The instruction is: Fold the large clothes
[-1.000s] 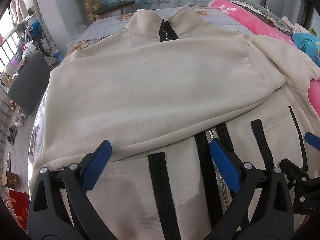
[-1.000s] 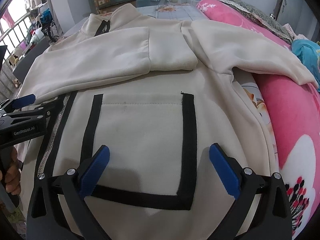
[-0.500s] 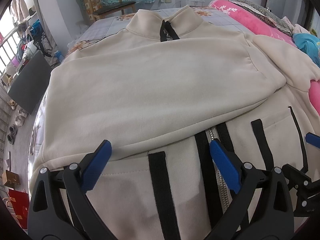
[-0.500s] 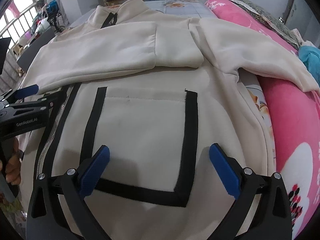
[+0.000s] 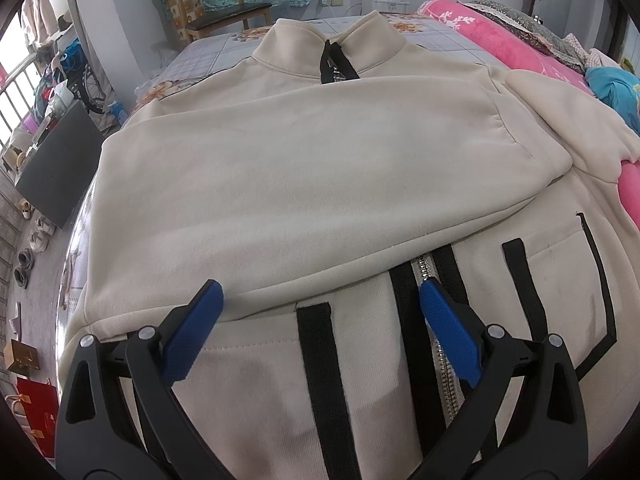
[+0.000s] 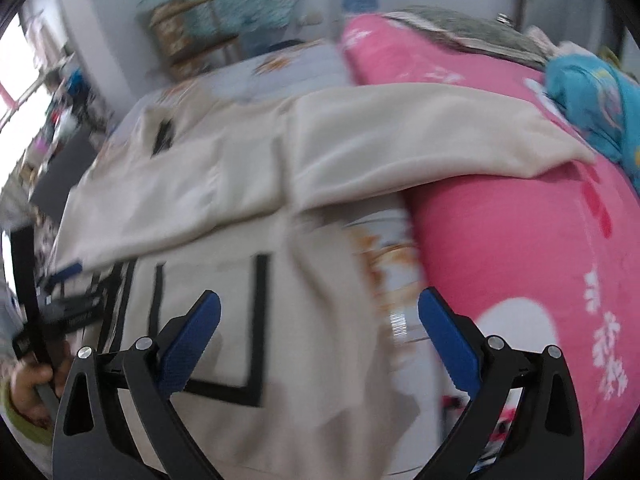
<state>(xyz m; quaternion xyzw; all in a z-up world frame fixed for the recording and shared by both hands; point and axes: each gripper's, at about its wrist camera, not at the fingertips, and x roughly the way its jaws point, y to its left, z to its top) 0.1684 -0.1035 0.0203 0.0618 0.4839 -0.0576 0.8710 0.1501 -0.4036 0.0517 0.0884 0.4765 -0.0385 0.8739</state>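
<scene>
centrally, a cream fleece zip-up jacket with black trim [image 5: 304,168] is laid flat on the floral grey bedsheet [image 5: 224,52], one sleeve folded across the chest. its right sleeve [image 6: 420,136] is draped onto the pink floral quilt [image 6: 520,232]; bare sheet is seen between hem and quilt. the left gripper [image 5: 320,332] is held apart above the hem, nothing clasped. the right gripper [image 6: 318,336], blurred, is likewise spread wide and holds nothing.
</scene>
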